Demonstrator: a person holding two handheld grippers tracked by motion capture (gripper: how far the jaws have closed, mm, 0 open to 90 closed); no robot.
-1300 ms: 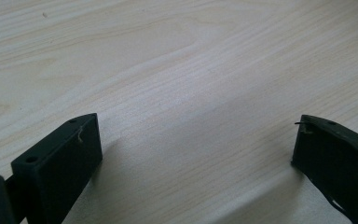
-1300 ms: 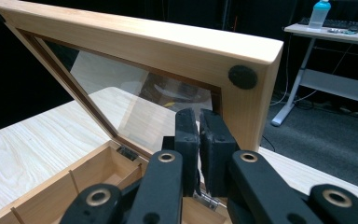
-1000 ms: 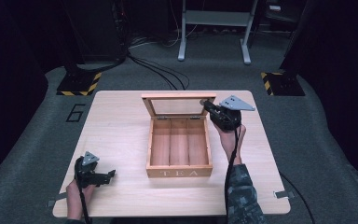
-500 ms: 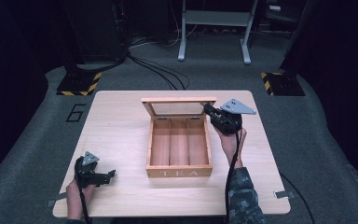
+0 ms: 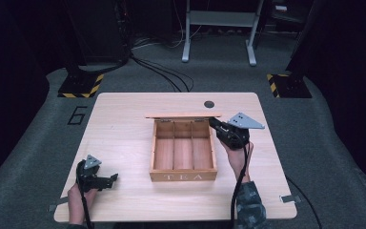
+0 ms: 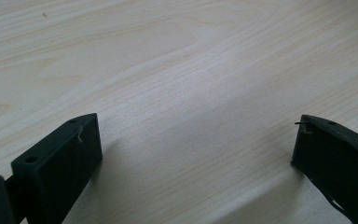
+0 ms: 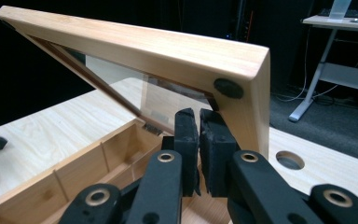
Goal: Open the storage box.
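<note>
A wooden tea box (image 5: 183, 176) with three compartments stands mid-table, and its glass-paned lid (image 5: 183, 115) is raised at a slant over the box. My right gripper (image 5: 215, 124) is shut with nothing between its pads, tips right at the lid's right front corner. In the right gripper view the shut gripper (image 7: 199, 140) sits just under the lid's frame (image 7: 158, 51), close to a black bumper, above the box's compartments (image 7: 74, 172). My left gripper (image 5: 112, 180) rests on the table at the near left, open. Its jaws stand wide over bare wood (image 6: 196, 140).
A round hole (image 5: 209, 104) pierces the tabletop behind the box, also seen as the hole (image 7: 290, 160) beside the lid. Beyond the table lie cables and two stand bases with yellow-black tape (image 5: 80, 86). A white desk frame (image 5: 219, 28) stands farther back.
The lid has swung down toward the box, showing much less of its pane from above. My right gripper has moved down and nearer with the lid's corner. The left gripper has stayed put.
</note>
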